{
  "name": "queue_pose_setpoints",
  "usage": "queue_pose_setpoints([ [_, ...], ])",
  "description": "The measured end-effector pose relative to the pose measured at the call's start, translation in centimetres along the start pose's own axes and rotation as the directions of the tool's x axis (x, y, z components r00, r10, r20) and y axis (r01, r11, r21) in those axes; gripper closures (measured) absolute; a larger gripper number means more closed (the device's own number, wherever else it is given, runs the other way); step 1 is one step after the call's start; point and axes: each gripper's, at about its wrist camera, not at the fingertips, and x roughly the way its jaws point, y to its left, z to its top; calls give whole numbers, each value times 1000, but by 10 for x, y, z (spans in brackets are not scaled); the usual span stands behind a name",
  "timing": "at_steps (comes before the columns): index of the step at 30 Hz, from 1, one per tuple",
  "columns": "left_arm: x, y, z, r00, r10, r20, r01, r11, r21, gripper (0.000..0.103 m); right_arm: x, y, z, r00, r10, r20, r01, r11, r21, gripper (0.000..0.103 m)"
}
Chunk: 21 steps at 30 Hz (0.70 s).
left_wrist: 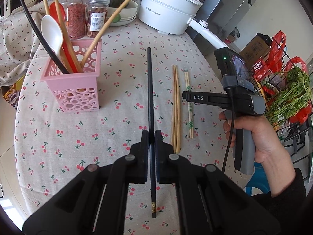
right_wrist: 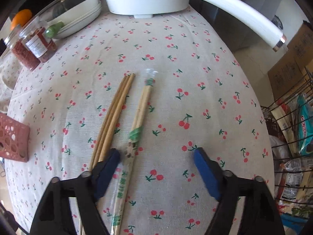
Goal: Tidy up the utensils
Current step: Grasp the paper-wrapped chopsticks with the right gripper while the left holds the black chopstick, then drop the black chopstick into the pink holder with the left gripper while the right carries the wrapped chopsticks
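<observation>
Left wrist view shows the left gripper [left_wrist: 151, 137] clamped narrowly on a black chopstick [left_wrist: 150, 90], which runs straight away from the camera over the cherry-print tablecloth [left_wrist: 121, 45]. To the far left stands the pink utensil holder [left_wrist: 78, 90], already carrying a white spoon [left_wrist: 52, 33] and other sticks. Right of the black chopstick lie the bamboo chopsticks [left_wrist: 176, 107] and, just beside them, the wrapped disposable chopsticks [left_wrist: 189, 105]. The right gripper [right_wrist: 156, 158] hangs wide open and empty over these two sets, its left finger above the bamboo ones.
</observation>
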Motion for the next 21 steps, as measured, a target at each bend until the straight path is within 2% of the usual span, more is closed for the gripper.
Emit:
queue_pose_setpoints([
  [3,1,-3,-1,1000,1,0,-1,1000,8,96,-5,13,-4,1000,29,2,-28,998,-58,75],
  [6,2,-7,-1,1000,3,0,-3,1000,22,96,-6,17,-7,999,51,-6,-51,996,-72,88],
  [9,2,-9,-2,1000,9,2,-9,999,36,96,-6,14,-10,997,79,-14,-80,995,-59,93],
  [14,-3,-8,-2,999,22,26,-22,999,34,96,-17,-2,-24,987,158,1,-158,987,10,93],
  [21,-24,-9,0,995,16,103,-20,999,39,96,-65,-6,-37,962,233,142,-241,970,36,93],
])
